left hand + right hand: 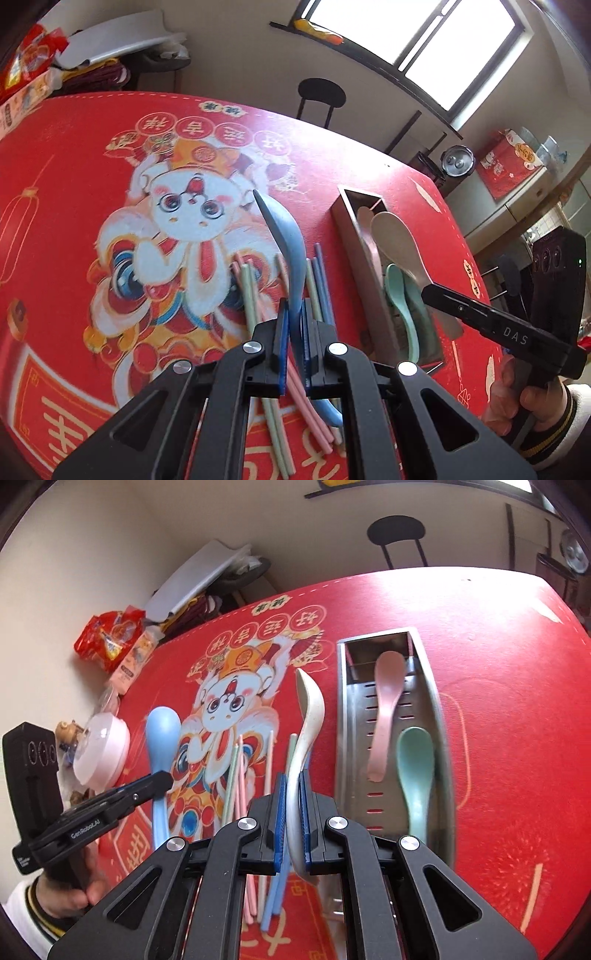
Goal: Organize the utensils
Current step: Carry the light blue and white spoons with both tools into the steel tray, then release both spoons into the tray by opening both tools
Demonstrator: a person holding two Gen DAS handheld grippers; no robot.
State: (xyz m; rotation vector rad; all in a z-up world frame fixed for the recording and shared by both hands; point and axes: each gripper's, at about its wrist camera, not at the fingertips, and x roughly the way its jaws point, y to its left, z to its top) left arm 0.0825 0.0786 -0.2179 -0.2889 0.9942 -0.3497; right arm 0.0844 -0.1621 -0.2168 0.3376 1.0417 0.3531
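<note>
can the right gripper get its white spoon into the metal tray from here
Probably yes. The right gripper is shut on the white spoon, and the metal tray lies open-topped just beside it. The pink spoon and green spoon lie in the tray, but bare floor shows along its left side.

A table covered by a red cloth printed with a cartoon figure carries everything. Near the middle, a loose bundle of chopsticks in green, pink and blue lies on the cloth, running near to far. Just right of them a long metal tray lies flat, also running near to far, with a pink spoon at its far end and a green spoon nearer. At the far left edge sit a red snack bag, a slim carton beside it, and a pink lidded bowl closer in.
</note>
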